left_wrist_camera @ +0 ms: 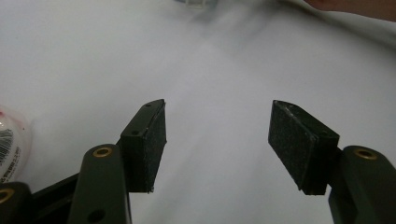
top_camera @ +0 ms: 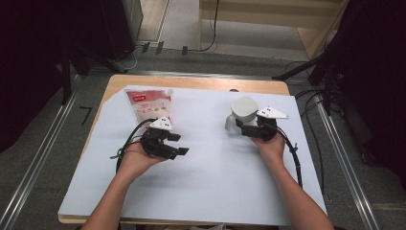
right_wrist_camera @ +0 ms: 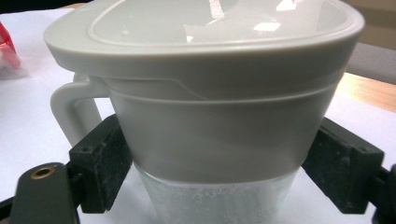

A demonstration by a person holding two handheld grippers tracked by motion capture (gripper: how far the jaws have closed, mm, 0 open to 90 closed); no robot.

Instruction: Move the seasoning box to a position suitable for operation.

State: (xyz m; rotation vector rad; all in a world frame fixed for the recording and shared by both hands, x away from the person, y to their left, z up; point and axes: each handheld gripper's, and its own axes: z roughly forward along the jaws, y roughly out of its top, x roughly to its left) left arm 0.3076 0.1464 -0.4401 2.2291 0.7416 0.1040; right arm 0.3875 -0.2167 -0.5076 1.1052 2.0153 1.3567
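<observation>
Both tongs sit over the white sheet that covers the desk (top_camera: 206, 191). On the right, the right tongs (top_camera: 238, 127) clamp a lidded jug (right_wrist_camera: 205, 116): the two black pads press on opposite sides of its grey upper band, just under the lid, with the handle off to one side. The jug stands upright toward the far right of the desk, its clear lower part holding something white and grainy. The left tongs (left_wrist_camera: 217, 140) are spread wide with nothing between the pads, resting low over bare sheet near the desk's middle left. Just beyond them, toward the far left corner, a red and white pouch (top_camera: 148, 106) lies flat.

The work seems to be at the steadying step: the jug is secured, while the pouch is untouched. Next, the left tongs would probably need to turn to the pouch and pinch it near its top edge, keeping it upright enough not to spill. The right tongs should hold the jug firm meanwhile.
</observation>
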